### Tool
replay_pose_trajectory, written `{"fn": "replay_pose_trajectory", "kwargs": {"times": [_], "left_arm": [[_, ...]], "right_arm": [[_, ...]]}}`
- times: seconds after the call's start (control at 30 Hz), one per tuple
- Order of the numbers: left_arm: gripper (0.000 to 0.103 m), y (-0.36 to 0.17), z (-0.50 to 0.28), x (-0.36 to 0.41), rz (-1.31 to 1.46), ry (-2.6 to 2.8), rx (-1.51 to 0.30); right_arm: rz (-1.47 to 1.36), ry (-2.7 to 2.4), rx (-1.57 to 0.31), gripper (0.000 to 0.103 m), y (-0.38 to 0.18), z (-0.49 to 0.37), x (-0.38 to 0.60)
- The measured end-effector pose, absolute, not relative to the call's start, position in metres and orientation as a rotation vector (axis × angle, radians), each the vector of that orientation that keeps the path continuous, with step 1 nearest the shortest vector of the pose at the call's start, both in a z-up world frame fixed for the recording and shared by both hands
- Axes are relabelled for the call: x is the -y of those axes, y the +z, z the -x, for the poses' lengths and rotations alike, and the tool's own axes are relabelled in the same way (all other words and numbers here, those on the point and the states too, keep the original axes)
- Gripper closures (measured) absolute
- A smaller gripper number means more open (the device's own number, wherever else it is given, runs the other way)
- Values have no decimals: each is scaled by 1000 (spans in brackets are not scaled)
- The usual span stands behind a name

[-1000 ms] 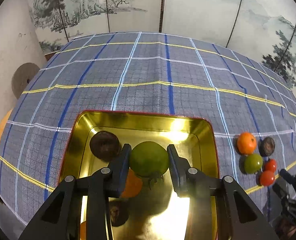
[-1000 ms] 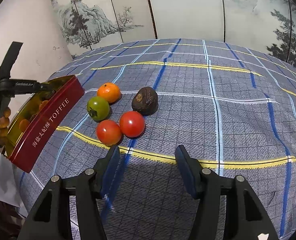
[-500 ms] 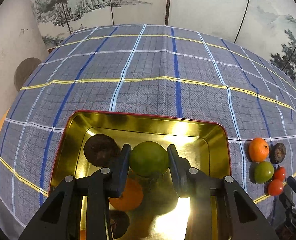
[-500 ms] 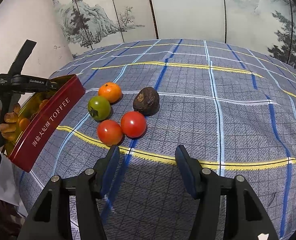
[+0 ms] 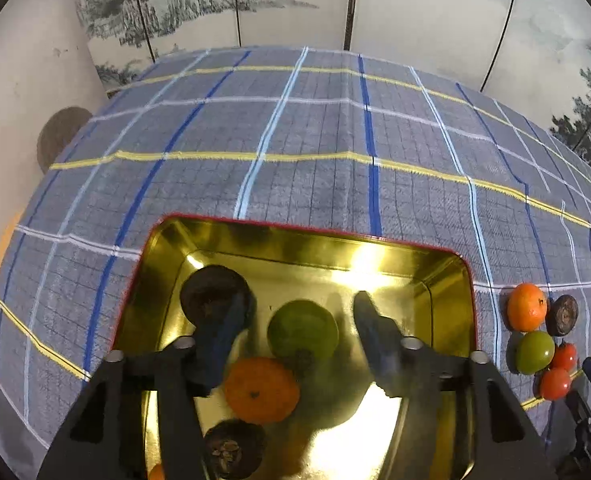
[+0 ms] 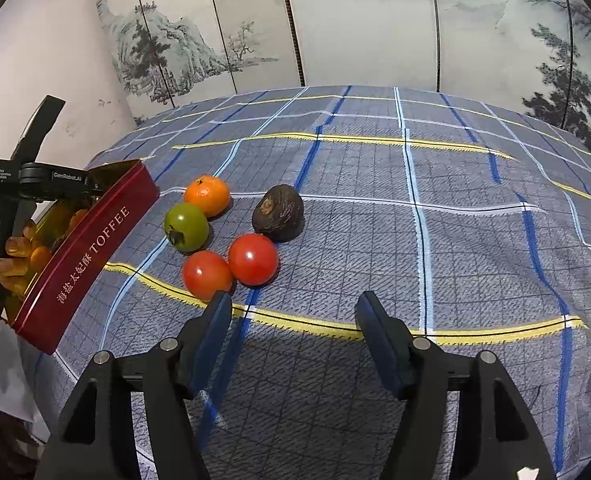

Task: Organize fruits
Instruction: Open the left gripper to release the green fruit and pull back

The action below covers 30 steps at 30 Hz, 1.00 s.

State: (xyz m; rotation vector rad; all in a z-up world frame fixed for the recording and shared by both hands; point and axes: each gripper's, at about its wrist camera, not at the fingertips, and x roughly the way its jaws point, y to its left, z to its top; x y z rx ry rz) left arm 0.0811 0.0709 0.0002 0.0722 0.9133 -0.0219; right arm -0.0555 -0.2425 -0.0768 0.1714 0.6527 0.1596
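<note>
Green fruit [image 5: 302,334] lies inside the gold tin [image 5: 451,280], released; left gripper [image 5: 295,330] jaws have just been opening and stand clear. Lift straight up, avoiding the orange [image 5: 261,389].

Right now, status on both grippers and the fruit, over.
Left gripper just opened, green fruit released in gold tin. Right gripper open, empty, jaws just widened. Five fruits left on cloth; nothing blocking.

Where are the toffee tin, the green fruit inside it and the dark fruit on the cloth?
toffee tin [image 6: 95,248]: right wrist view, red side wall.
green fruit [image 5: 302,330]: left wrist view, top.
dark fruit [image 6: 278,212]: right wrist view, middle.
</note>
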Motion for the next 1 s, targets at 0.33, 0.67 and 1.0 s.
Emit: {"fn": "replay_pose_trajectory", "kwargs": {"times": [0.33,0.67,1.0], "left_arm": [[38,12,-70,-63,-126,-7,-850],[38,27,-40,-62,-120,9,-790],[20,44,26,-61,-157,49,-647]], "right_arm": [[-170,152,-649,37,-76,55,243],[-167,151,-655,36,-77,56,243],[-219,195,-712,36,-74,53,235]]}}
